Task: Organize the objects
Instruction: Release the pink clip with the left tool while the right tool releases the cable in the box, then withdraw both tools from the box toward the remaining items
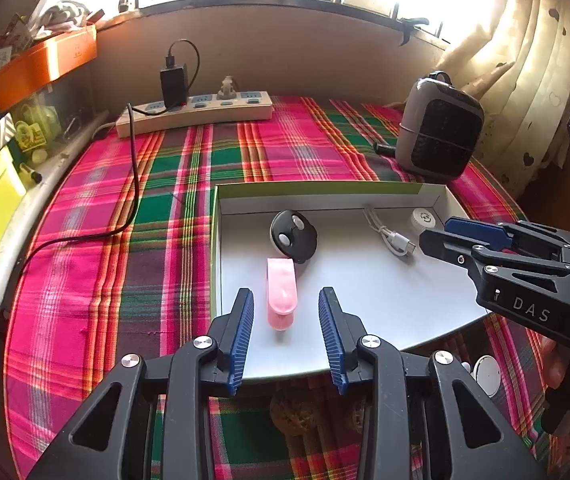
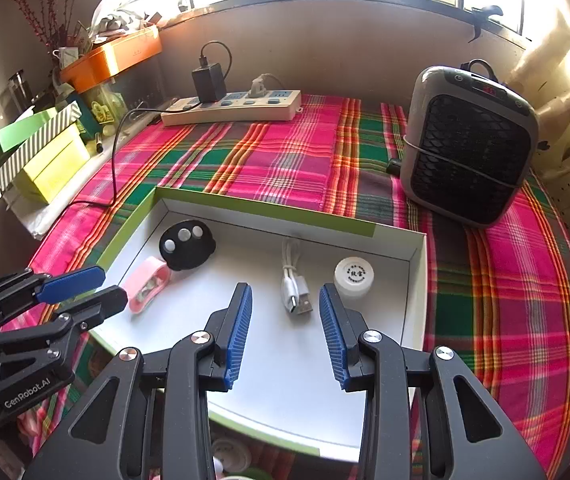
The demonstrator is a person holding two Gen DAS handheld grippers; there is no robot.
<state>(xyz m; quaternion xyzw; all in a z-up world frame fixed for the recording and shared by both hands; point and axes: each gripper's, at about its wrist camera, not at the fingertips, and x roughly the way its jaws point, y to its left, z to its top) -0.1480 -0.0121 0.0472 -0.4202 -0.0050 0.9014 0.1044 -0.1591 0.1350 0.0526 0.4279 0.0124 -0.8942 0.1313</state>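
L tongs (image 1: 286, 334) gape wide, holding nothing, w/ the pink clip (image 1: 281, 294) straight ahead just past the tips, long axis running along the fingers, so L is nearer it. R tongs (image 2: 285, 334) equally wide and empty, white USB cable (image 2: 295, 284) dead ahead. In the box lid (image 2: 245, 206), L to R: 1 pink clip, 1 black remote (image 2: 186, 245), 1 cable, 1 white jar (image 2: 353, 278).

left gripper (image 1: 286, 312) jaws apart over pink clip (image 1: 281, 294); white box (image 1: 325, 190), black remote (image 1: 293, 235), cable (image 1: 389, 236)
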